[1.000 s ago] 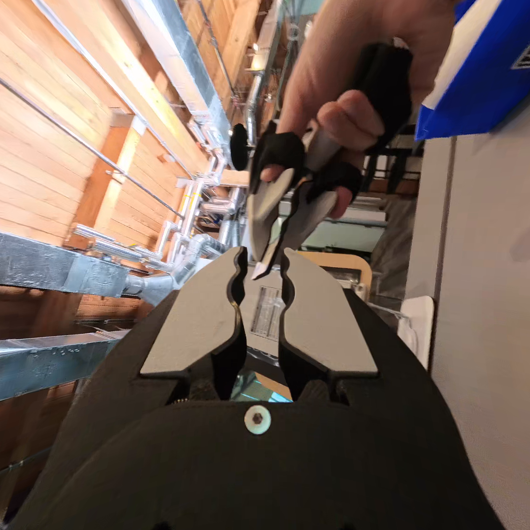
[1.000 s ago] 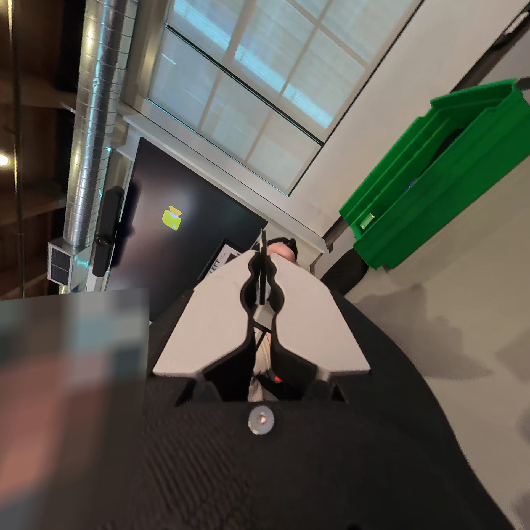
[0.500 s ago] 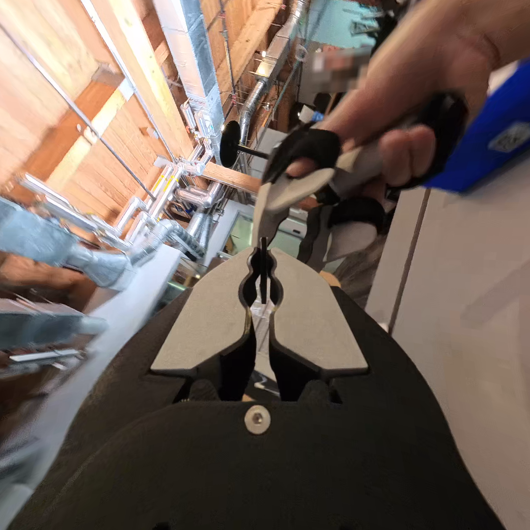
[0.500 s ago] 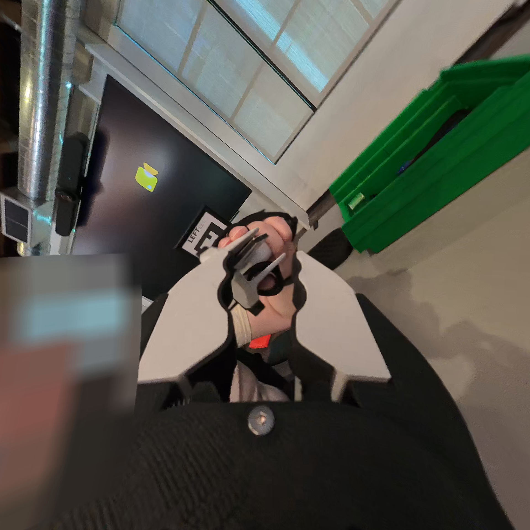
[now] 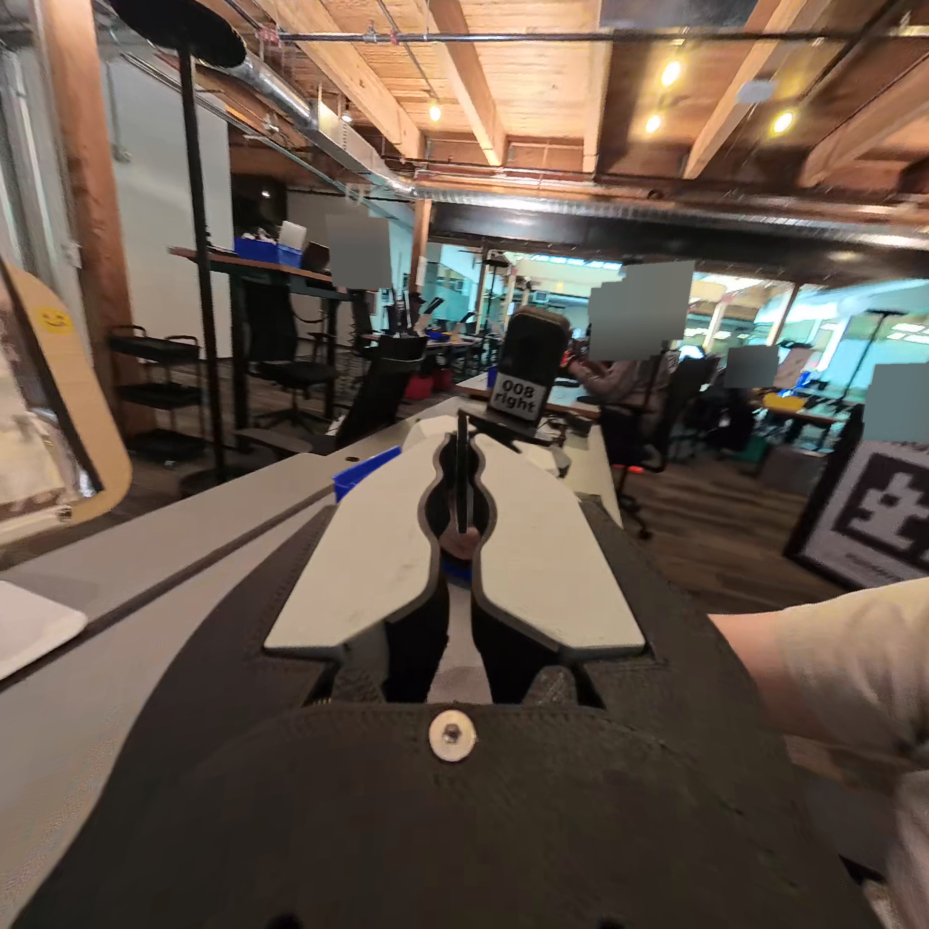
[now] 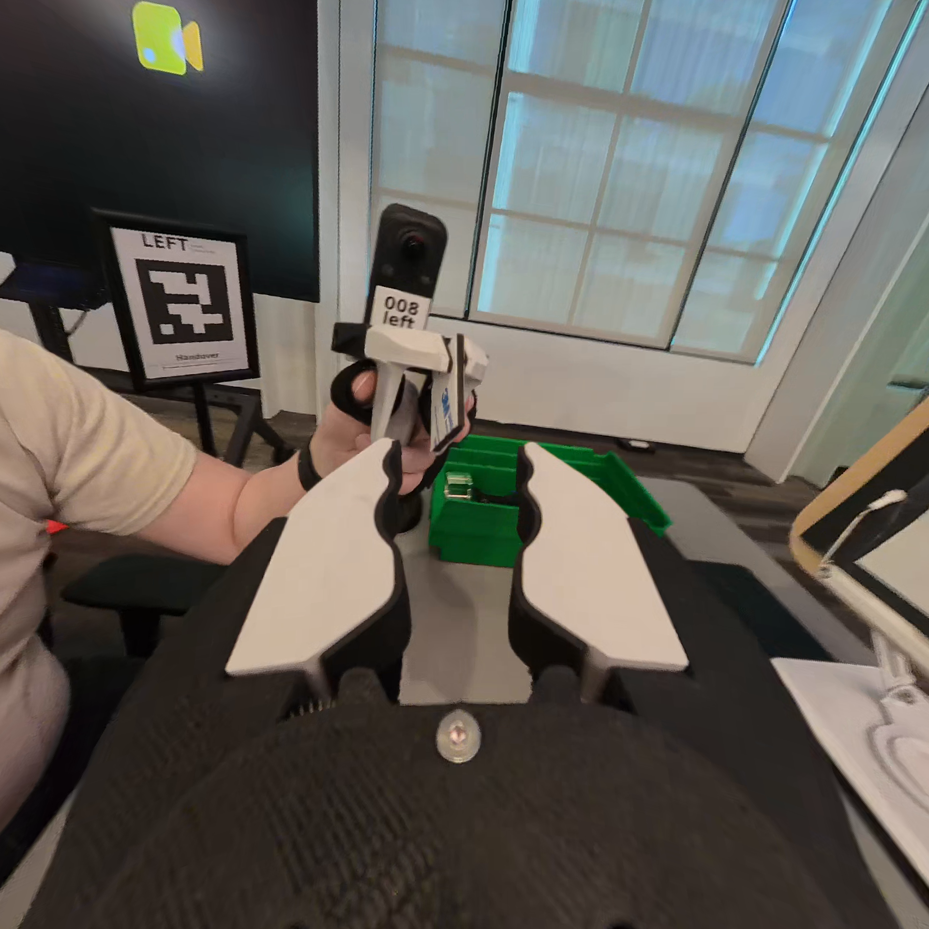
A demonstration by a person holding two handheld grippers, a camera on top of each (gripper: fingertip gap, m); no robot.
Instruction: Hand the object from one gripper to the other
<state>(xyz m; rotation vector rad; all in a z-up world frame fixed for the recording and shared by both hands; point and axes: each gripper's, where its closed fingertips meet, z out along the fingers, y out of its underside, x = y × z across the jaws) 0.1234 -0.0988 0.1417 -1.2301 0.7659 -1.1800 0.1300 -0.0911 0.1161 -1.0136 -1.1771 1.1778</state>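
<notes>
Left gripper [image 5: 460, 452]: clenched on the thin flat strip [image 5: 461, 482], which stands edge-on between its fingertips.
Strip: raised above the green bin [image 6: 477, 513], poking below the pads.
Right gripper [image 6: 457, 457]: released, holding nothing, facing the bin, near the strip.

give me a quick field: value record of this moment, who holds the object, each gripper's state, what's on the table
object: thin flat black strip, seen edge-on
holder: left gripper, fingers closed on the strip
left gripper seen from right view, strip hanging from it
right gripper, fingers spread, nothing between them
gap: grippers apart, not touching
table: green bin beyond the right gripper
handover: appears done
</notes>
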